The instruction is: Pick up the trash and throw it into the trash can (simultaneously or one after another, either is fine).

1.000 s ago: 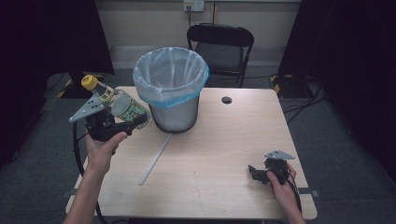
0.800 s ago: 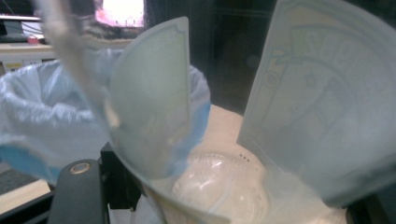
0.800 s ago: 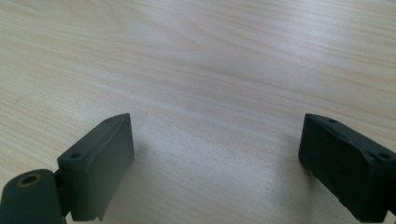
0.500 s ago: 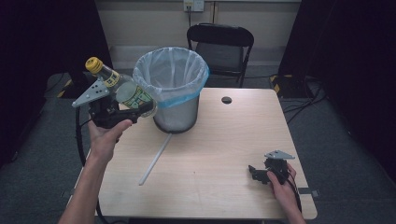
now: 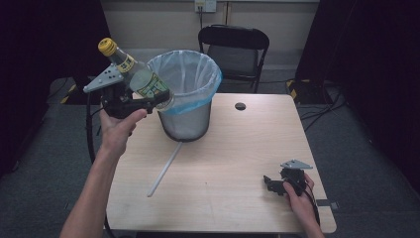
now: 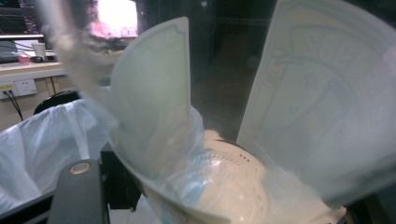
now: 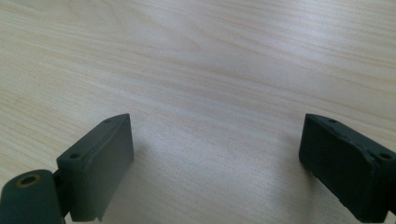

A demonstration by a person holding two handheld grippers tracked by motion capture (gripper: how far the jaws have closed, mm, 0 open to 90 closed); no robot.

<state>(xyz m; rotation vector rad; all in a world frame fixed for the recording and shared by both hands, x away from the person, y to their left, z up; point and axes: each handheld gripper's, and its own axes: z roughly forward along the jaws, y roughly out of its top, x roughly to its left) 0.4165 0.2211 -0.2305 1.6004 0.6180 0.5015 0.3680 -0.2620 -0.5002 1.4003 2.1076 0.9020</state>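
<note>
A clear glass bottle with a yellow cap and a green-and-yellow label is held tilted, cap up and to the left, just left of the bin's rim. My left gripper is shut on its lower body. In the left gripper view the bottle looms close between the jaws, with the bag-lined bin behind it. The grey bin with a pale blue liner stands at the table's back middle. My right gripper rests open on the table near the front right; its jaws stand wide over bare wood.
A white strip lies on the wooden table in front of the bin. A round cable hole sits near the back edge. A black folding chair stands behind the table.
My left hand has lifted the bottle and carried it right, from beside the bin up to the level of its rim. The right hand has stayed put.
</note>
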